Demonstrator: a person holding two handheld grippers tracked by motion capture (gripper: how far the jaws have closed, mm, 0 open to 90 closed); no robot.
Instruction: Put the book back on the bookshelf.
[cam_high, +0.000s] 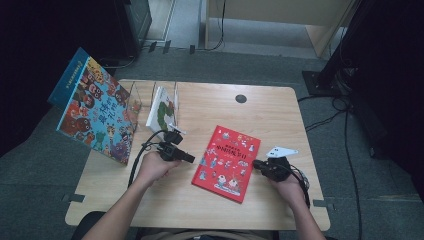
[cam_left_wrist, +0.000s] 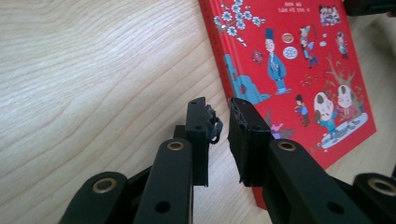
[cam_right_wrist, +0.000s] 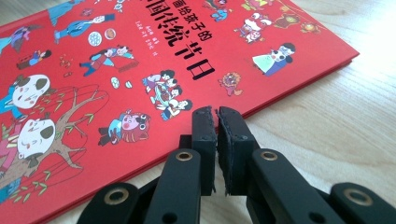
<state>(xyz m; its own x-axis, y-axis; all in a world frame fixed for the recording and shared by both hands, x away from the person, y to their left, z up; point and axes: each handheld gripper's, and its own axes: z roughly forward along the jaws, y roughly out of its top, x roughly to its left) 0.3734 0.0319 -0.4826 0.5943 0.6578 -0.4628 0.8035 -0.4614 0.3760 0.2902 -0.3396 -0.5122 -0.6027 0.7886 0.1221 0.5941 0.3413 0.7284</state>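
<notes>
A red picture book (cam_high: 227, 162) lies flat on the wooden table (cam_high: 280, 115), slightly right of centre. My left gripper (cam_high: 192, 160) lies low beside the book's left edge and points at it. In the left gripper view its jaws (cam_left_wrist: 223, 109) stand almost together with a narrow gap and nothing between them, just short of the red book's (cam_left_wrist: 289, 56) spine edge. My right gripper (cam_high: 255, 163) sits at the book's right edge. In the right gripper view the right gripper (cam_right_wrist: 217, 114) is shut and empty, its tips at the edge of the red book's cover (cam_right_wrist: 116, 70).
A large colourful book (cam_high: 95, 107) leans tilted at the table's left edge. A clear divider rack (cam_high: 137, 97) at the back left holds a white and green book (cam_high: 162, 107) upright. A round cable hole (cam_high: 241, 98) sits near the back edge. Cables trail on the floor to the right.
</notes>
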